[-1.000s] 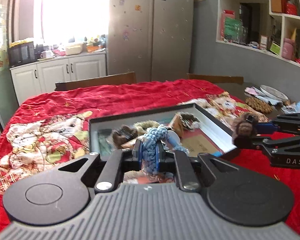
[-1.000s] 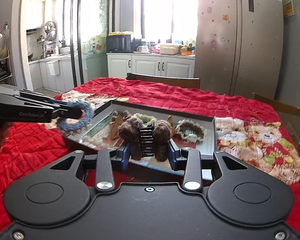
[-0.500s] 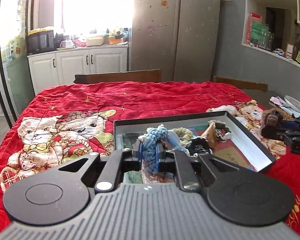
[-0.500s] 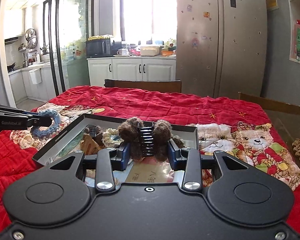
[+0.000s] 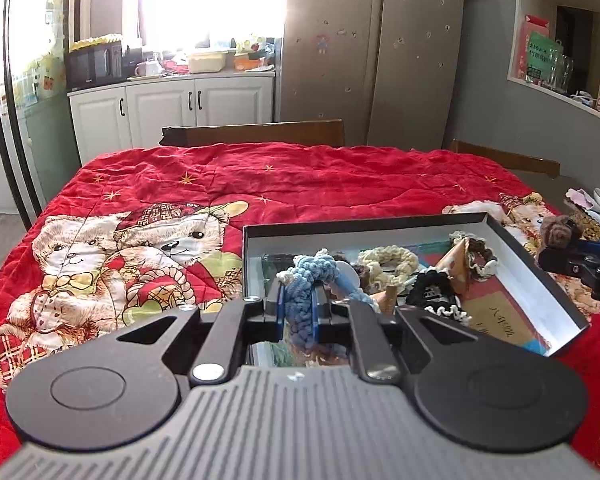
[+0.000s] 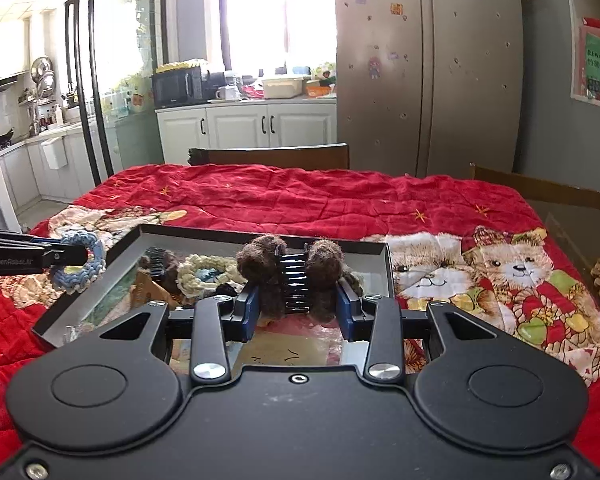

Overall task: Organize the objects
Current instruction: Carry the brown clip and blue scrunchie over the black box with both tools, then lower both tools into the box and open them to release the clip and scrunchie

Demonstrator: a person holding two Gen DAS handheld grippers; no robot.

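A blue knitted ring (image 5: 306, 280) is clamped in the narrow left tongs (image 5: 298, 312), and a brown fuzzy hair claw (image 6: 294, 276) is gripped in the part-open right tongs (image 6: 298, 308); both are held over the shallow box (image 6: 388, 264) on the red-quilted tabletop (image 6: 300, 196). The step in hand is judged to be carrying, though whether into or out of the box cannot be told. Next, a resting spot must be chosen and each piece released. Two tongs and one box are counted; its contents are too tangled to count.
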